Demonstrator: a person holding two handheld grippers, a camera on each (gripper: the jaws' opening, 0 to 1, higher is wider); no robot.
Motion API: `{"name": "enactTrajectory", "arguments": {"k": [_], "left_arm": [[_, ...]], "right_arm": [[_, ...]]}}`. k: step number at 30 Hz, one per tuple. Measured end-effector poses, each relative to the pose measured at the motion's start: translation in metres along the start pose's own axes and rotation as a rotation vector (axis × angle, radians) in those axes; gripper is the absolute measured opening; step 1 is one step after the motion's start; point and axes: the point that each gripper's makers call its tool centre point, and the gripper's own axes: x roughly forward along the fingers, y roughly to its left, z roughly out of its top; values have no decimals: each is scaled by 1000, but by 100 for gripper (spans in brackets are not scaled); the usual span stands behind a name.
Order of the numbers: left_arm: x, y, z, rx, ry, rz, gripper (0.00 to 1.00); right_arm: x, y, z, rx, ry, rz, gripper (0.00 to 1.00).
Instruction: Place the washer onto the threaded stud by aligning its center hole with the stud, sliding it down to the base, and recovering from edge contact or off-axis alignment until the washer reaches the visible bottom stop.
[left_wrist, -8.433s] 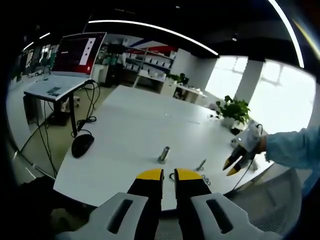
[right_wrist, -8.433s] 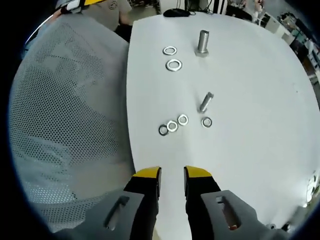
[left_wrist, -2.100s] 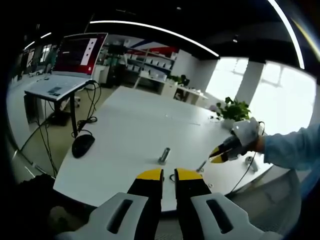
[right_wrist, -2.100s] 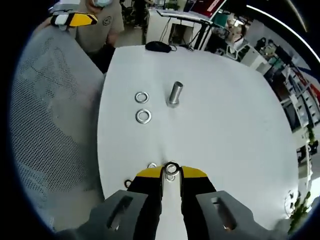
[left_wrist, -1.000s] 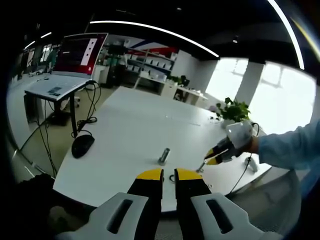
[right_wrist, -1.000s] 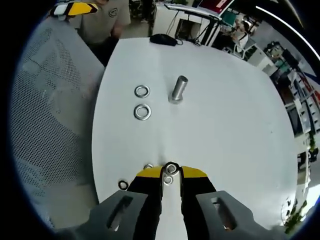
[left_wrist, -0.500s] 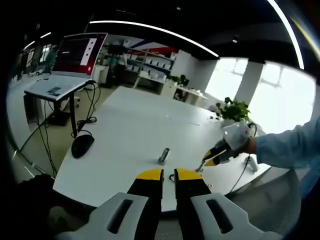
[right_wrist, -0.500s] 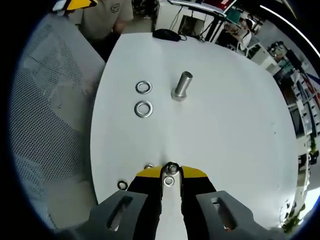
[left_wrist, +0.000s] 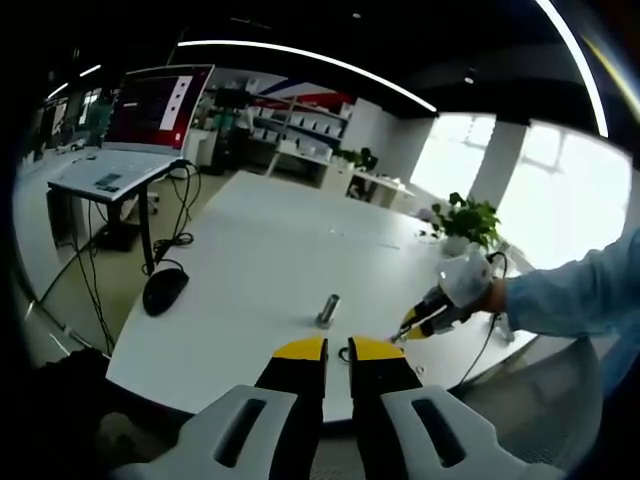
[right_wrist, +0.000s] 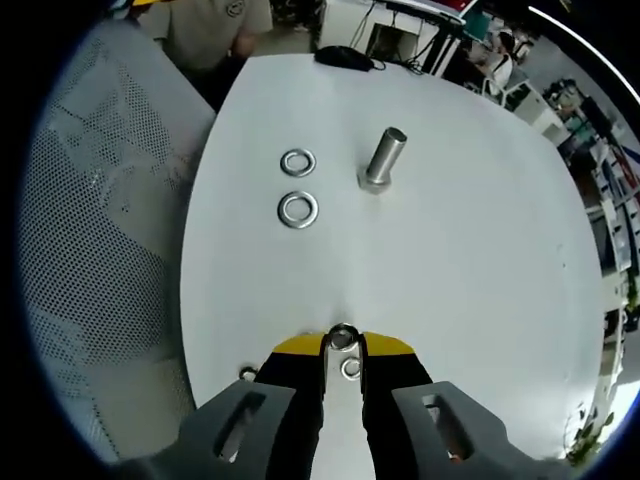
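Since half a sec ago my right gripper (right_wrist: 342, 345) has carried its load fwd over the white tabletop (right_wrist: 450, 250), so the upright grey metal threaded stud (right_wrist: 382, 160) sits nearer in the right gripper view. Yellow-tipped jaws are pinching a small silver steel washer (right_wrist: 342, 337) on edge; it's held off the table, well short of the stud. Another loose washer (right_wrist: 351, 368) lies under the jaws. Further out, two larger flat silver washers (right_wrist: 298, 209) rest beside the stud. In the left gripper view my left gripper (left_wrist: 337, 350) has jaws nearly together w/ nothing between; beyond it the stud, then the right gripper coming in.
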Motion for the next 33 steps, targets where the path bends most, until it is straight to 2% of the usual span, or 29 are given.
{"name": "enactTrajectory", "arguments": {"k": [11,18,33], "left_arm": [[0,0,0,1,0,-1,5],[0,0,0,0,0,-2,5],[0,-1,0,0,-2,-6,5]], "right_arm": [[9,0,2,-6,5,14,13],[10,-1,8,-11,0,12,13],[10,1,8,-3,-1,16,13]]}}
